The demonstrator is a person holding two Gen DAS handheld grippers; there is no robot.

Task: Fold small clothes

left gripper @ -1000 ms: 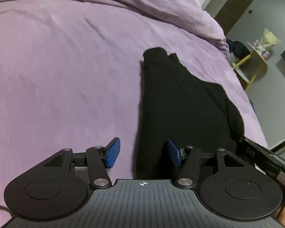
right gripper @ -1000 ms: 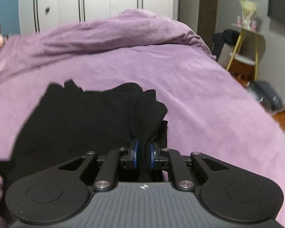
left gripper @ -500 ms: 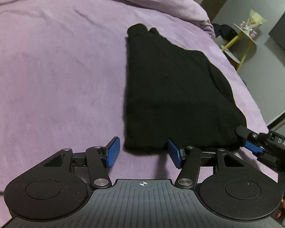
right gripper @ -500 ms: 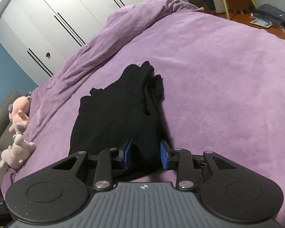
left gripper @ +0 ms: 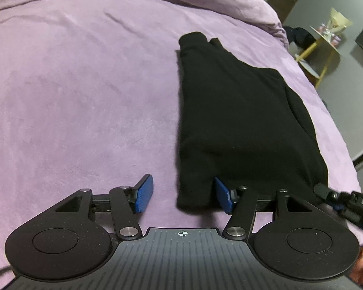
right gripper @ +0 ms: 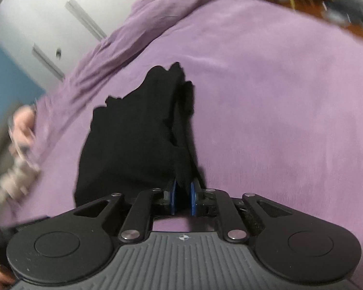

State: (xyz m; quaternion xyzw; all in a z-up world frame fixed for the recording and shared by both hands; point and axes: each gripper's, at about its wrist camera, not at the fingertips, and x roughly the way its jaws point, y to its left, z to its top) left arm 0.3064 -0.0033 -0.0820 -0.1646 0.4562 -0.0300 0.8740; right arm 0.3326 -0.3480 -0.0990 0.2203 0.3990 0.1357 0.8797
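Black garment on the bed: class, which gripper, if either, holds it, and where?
The right gripper is closing on the black garment at its near right corner. The left gripper straddles the near left corner, open.

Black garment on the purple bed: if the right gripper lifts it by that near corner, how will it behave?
Probably floppy: the black garment lies limp in soft layers, so it would drape and unfold. Likely light, since thin cloth bunches between the closing right gripper. It may drag on the plush purple blanket rather than slide.
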